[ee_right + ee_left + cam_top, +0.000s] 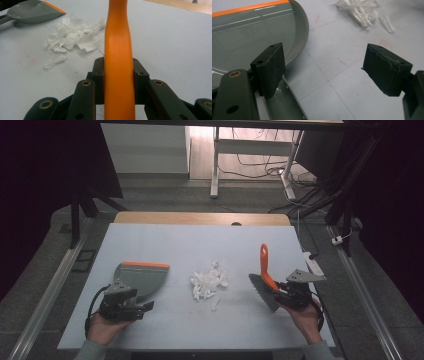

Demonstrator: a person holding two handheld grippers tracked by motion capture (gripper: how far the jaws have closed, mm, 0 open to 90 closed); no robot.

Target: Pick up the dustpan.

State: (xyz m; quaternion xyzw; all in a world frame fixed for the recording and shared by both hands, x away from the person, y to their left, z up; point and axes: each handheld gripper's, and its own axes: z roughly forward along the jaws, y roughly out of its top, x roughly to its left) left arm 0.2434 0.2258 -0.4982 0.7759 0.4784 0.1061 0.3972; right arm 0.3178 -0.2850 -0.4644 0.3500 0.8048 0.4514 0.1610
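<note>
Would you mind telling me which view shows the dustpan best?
The high view: the whole dustpan shows there, orange edge and grey pan. The left gripper view shows a close part of it beside one jaw; the right gripper view shows it small in a corner.

Table cover: I see a pale blue-grey mat (pixel 150 250) with faint red marks (pixel 343 62).
Far edge: a wooden tabletop (pixel 200 218) shows beyond the mat.
Floor behind: I make out white desk legs (pixel 215 165) and loose cables (pixel 260 167).
Right side: a white power strip (pixel 313 262).
</note>
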